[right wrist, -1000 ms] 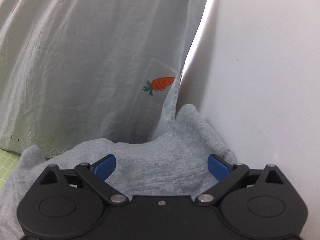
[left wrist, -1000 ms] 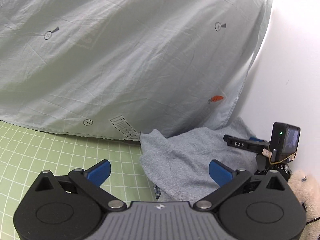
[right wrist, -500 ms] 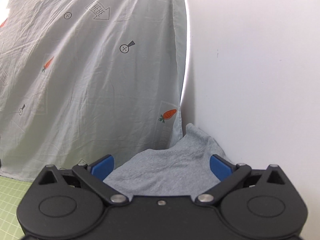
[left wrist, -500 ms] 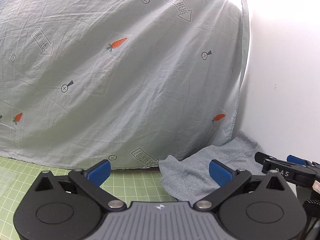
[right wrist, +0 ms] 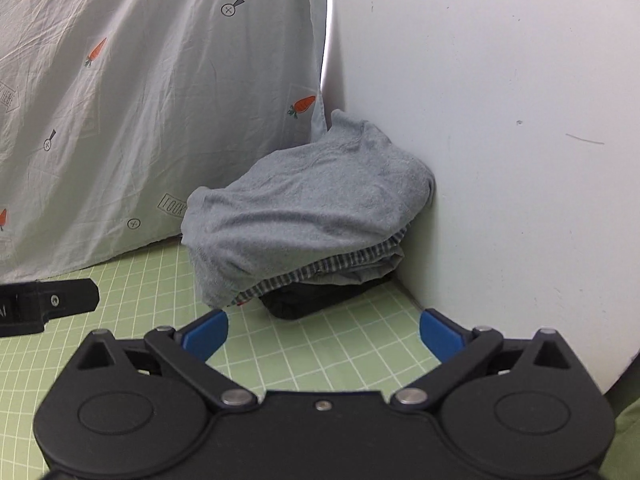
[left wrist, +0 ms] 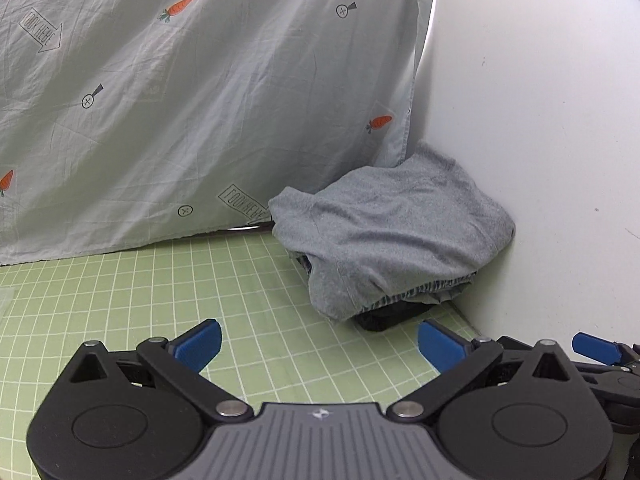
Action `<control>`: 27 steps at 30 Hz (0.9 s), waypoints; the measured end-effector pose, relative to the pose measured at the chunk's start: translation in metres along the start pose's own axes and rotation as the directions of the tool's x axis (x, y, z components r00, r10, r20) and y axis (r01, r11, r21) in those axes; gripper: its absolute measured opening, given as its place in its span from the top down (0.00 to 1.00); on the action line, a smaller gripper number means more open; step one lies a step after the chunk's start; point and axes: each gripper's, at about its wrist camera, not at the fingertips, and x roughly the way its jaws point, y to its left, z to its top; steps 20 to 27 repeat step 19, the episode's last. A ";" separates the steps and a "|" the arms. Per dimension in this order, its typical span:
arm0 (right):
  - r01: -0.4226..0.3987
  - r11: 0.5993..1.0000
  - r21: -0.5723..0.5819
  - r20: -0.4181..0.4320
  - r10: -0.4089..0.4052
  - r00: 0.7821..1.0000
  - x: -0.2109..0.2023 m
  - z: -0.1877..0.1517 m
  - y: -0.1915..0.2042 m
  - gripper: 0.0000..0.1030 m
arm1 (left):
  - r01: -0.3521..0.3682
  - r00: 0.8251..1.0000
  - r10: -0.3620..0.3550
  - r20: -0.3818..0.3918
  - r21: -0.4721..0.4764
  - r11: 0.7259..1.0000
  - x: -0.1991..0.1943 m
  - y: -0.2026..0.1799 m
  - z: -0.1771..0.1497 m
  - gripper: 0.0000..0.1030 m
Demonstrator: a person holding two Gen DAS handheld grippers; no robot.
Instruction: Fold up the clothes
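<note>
Both tools hover low over the green grid mat [left wrist: 168,292] that covers the desk, and neither carries anything. The left hand-held gripper [left wrist: 318,346] has its blue-padded fingers [left wrist: 198,343] spread wide apart, with only bare mat showing between them; nothing touches either pad. The right hand-held gripper [right wrist: 323,334] is spread just as wide, its blue fingertips [right wrist: 208,332] clear of the fabric, with empty mat in the gap. The two sit side by side: a blue tip of the right tool shows at the lower right edge of the left view, and a black part of the left tool [right wrist: 44,306] pokes in at the left edge of the right view. Ahead of both, pushed into the corner where a white wall [left wrist: 540,120] meets a hanging pale sheet printed with carrots [left wrist: 200,100], lies a pile of clothes. On top is a grey knit garment [right wrist: 304,208], loosely draped and rumpled, its front edge hanging down over the layers below. Under it a checked fabric [right wrist: 340,262] shows as a thin folded band, and at the bottom a black garment [right wrist: 308,300] rests on the mat. The pile touches the wall on its right side and leans against the sheet behind it, a little in front of the open fingers of both tools.
</note>
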 end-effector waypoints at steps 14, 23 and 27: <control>-0.023 1.000 -0.013 -0.048 0.022 0.999 -0.020 -0.018 -0.001 0.00 | -0.014 0.998 0.014 -0.054 -0.006 1.000 -0.019 0.003 -0.027 0.00; -0.028 0.999 -0.018 -0.038 0.027 0.999 -0.023 -0.017 0.000 0.00 | -0.014 0.999 0.013 -0.052 -0.007 1.000 -0.023 0.003 -0.028 0.00; -0.028 0.999 -0.018 -0.038 0.027 0.999 -0.023 -0.017 0.000 0.00 | -0.014 0.999 0.013 -0.052 -0.007 1.000 -0.023 0.003 -0.028 0.00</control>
